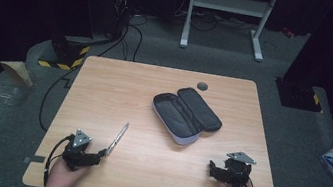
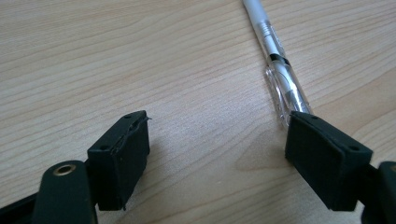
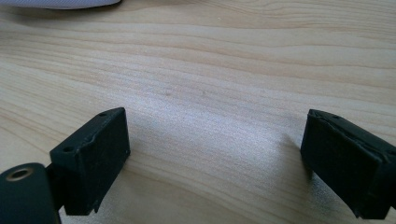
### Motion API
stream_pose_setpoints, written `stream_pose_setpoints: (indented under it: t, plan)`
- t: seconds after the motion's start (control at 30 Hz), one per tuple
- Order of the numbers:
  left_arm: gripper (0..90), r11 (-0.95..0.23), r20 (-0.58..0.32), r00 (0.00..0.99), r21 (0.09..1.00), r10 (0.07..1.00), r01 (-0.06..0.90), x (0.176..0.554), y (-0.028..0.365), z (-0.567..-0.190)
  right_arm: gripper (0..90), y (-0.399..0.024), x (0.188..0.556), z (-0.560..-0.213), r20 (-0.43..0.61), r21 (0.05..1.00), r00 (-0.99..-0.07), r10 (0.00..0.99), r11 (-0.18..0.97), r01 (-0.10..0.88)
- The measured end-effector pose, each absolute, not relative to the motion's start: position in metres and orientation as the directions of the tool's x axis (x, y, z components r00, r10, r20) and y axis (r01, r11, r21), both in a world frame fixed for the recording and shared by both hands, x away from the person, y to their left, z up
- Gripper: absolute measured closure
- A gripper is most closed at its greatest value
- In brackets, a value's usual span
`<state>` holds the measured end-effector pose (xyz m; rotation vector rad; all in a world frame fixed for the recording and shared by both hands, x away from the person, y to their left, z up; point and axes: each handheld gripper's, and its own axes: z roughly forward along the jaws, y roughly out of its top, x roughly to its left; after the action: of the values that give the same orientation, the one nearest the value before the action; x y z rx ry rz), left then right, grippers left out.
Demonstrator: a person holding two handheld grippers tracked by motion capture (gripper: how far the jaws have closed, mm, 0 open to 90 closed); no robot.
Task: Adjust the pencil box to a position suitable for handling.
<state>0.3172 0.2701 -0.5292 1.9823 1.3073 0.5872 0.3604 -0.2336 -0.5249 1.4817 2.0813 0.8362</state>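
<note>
A white and clear pen (image 1: 117,139) lies on the wooden table (image 1: 104,89), slanting away from the front left. My left gripper (image 1: 98,154) sits just behind its near end. In the left gripper view the jaws (image 2: 219,128) stand open over bare wood, and the pen (image 2: 280,74) runs up from the tip of the right-hand jaw, its near end hidden behind that jaw. An open grey pencil case (image 1: 185,115) lies at the table's middle. My right gripper (image 1: 216,170) rests near the front right, open (image 3: 215,126), with nothing between its jaws.
A small grey round disc (image 1: 202,85) sits near the table's far edge behind the case. The case's pale edge (image 3: 60,3) shows at the top left of the right gripper view. Cables and a white frame stand on the floor beyond the table.
</note>
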Motion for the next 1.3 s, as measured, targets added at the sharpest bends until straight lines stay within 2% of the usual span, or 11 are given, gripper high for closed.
stream_pose_setpoints:
  t: [1.0, 1.1, 1.17, 1.3]
  plan:
    - [21.7, -0.268, 0.002, 0.401, 0.746, 0.916, 0.610, 0.3175, 0.2701, -0.5291, 8.2, -0.2331, 0.3593, -0.5246, -0.010, 0.696, -0.332, 0.943, 0.245, 0.675]
    - [21.7, -0.269, 0.002, 0.401, 0.746, 0.916, 0.609, 0.3175, 0.2701, -0.5292, 10.0, -0.2333, 0.3589, -0.5245, -0.013, 0.699, -0.341, 0.940, 0.252, 0.669]
    - [21.7, -0.271, 0.004, 0.403, 0.746, 0.915, 0.608, 0.3180, 0.2701, -0.5291, 15.6, -0.2324, 0.3571, -0.5240, -0.019, 0.709, -0.359, 0.933, 0.266, 0.653]
    - [21.7, -0.271, 0.004, 0.403, 0.746, 0.915, 0.609, 0.3182, 0.2699, -0.5291, 21.1, -0.2301, 0.3550, -0.5218, -0.026, 0.710, -0.367, 0.930, 0.276, 0.648]
